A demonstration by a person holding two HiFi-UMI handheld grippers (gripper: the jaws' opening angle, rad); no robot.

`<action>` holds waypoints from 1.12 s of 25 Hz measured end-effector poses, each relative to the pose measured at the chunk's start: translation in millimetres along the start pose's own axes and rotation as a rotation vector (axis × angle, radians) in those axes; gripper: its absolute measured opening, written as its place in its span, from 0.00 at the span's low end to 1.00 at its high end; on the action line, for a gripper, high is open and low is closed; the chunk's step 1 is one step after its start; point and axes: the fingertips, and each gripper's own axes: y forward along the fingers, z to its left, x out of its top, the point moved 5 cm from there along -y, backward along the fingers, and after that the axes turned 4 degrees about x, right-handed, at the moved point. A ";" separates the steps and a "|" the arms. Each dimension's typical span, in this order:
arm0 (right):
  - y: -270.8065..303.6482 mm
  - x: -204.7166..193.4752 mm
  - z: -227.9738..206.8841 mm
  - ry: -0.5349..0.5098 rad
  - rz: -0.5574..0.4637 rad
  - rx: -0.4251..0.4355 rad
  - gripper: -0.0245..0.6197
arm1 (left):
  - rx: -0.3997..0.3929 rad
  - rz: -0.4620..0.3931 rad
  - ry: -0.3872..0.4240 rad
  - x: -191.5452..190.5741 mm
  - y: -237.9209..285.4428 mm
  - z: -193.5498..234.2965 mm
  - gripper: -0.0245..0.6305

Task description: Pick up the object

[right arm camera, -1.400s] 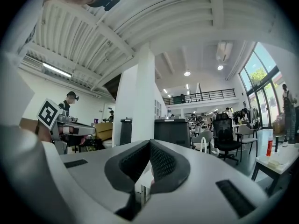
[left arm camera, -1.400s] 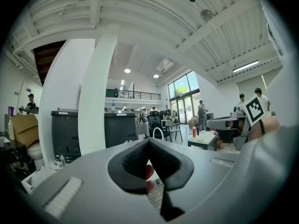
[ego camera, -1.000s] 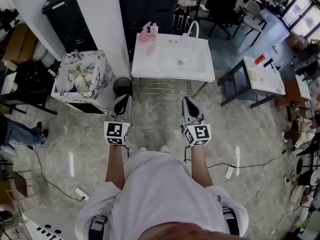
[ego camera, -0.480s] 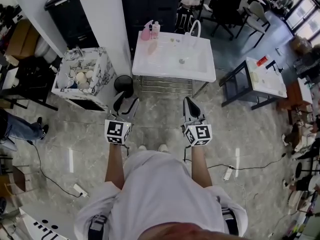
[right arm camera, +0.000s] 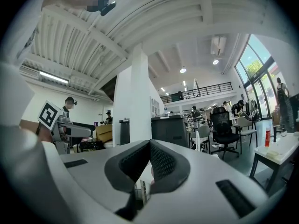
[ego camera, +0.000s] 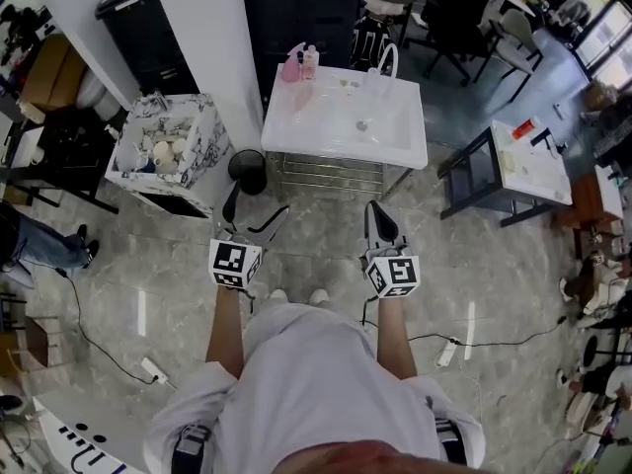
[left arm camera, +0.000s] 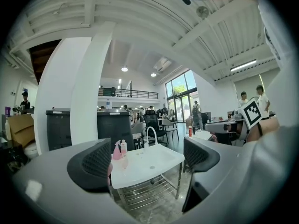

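A white sink table (ego camera: 326, 131) stands ahead of me, with a pink spray bottle (ego camera: 292, 64) and a pale bottle (ego camera: 310, 61) at its far left corner and a white faucet (ego camera: 383, 58) at the back. My left gripper (ego camera: 255, 211) hangs over the floor short of the table; its jaws are opening and nothing is between them. In the left gripper view the gripper (left arm camera: 147, 160) frames the table (left arm camera: 154, 164) and the pink bottle (left arm camera: 117, 151). My right gripper (ego camera: 374, 211) is shut and empty, and its pads meet in the right gripper view (right arm camera: 149, 164).
A patterned box (ego camera: 188, 171) of pale items sits left of a white pillar (ego camera: 202, 28). A black round bin (ego camera: 247, 171) stands by the table's left leg. A low black-framed side table (ego camera: 513, 166) is at the right. Cables and a power strip (ego camera: 444, 350) lie on the marble floor.
The left gripper's jaws have gone from shut to wide apart. Both grippers sit slightly lower in the head view; the right one stays shut.
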 end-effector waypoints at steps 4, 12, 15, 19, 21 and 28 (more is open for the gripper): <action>-11.2 -5.6 -17.9 0.017 0.007 0.000 0.04 | -0.019 0.016 -0.003 -3.8 9.7 -14.2 0.81; -7.1 -16.9 -47.2 0.051 0.003 0.024 0.04 | -0.012 0.023 0.010 0.9 29.5 -22.0 0.87; 1.2 -16.8 -53.8 0.055 -0.001 0.026 0.04 | -0.010 0.011 0.000 1.8 38.6 -17.1 0.90; 21.8 -18.8 -62.9 0.045 0.000 0.031 0.04 | -0.004 -0.009 -0.009 -0.2 60.9 -1.9 0.93; 37.1 -21.1 -68.2 0.042 0.006 0.029 0.04 | -0.003 -0.015 -0.017 -3.7 75.0 9.2 0.94; 120.4 -19.9 -88.5 0.039 0.020 0.005 0.04 | 0.035 -0.028 -0.041 -10.9 150.3 86.7 0.94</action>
